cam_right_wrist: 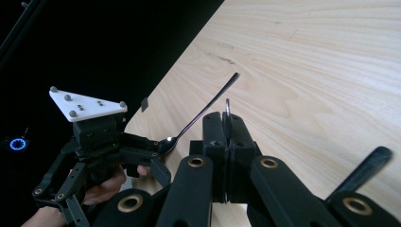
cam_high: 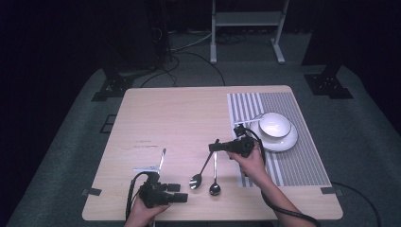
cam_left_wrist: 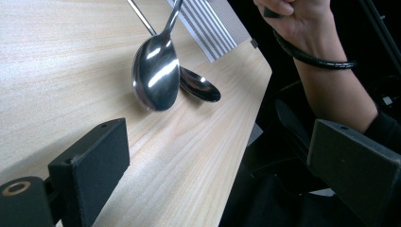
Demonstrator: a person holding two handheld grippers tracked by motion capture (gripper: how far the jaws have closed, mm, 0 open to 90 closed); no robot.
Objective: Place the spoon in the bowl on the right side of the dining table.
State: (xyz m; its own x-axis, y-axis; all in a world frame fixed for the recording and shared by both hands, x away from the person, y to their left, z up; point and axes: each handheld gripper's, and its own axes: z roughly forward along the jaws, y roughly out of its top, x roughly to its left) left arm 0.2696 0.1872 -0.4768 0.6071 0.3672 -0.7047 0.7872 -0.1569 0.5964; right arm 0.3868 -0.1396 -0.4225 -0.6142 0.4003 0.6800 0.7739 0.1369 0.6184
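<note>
Clamped tight, the right gripper (cam_right_wrist: pixel 227 120) pinches the thin handle end of a spoon (cam_high: pixel 199 176), and the handle's edge stands up between the two pads. From above, this gripper (cam_high: pixel 215 147) sits near the middle of the table (cam_high: pixel 165 118), just left of the mat (cam_high: pixel 302 161), with its jaws pointing left. The spoon slants down from the jaws toward the person's edge. Its bowl is low over the wood and tipped up on its side in the left gripper view (cam_left_wrist: pixel 156 71). Whether its tip touches the table cannot be told.

A second spoon (cam_high: pixel 215 188) lies flat just beside it, bowl toward the person. In the left gripper view its bowl (cam_left_wrist: pixel 199 86) rests partly behind the held one and the two handles cross above. In the right gripper view it (cam_right_wrist: pixel 208 106) lies on the wood beyond the jaws.

Spread wide with nothing between the jaws, the left gripper (cam_left_wrist: pixel 217 156) points along the near edge at both spoon bowls, a little apart from them. From above it (cam_high: pixel 182 191) is by the near left part of the table, held in the person's left hand (cam_high: pixel 142 212).

Farther right, the striped mat carries a white plate (cam_high: pixel 288 141) with a white bowl (cam_high: pixel 274 124) on it. The right hand (cam_high: pixel 253 163) rests over the mat's left edge, near the plate.
</note>
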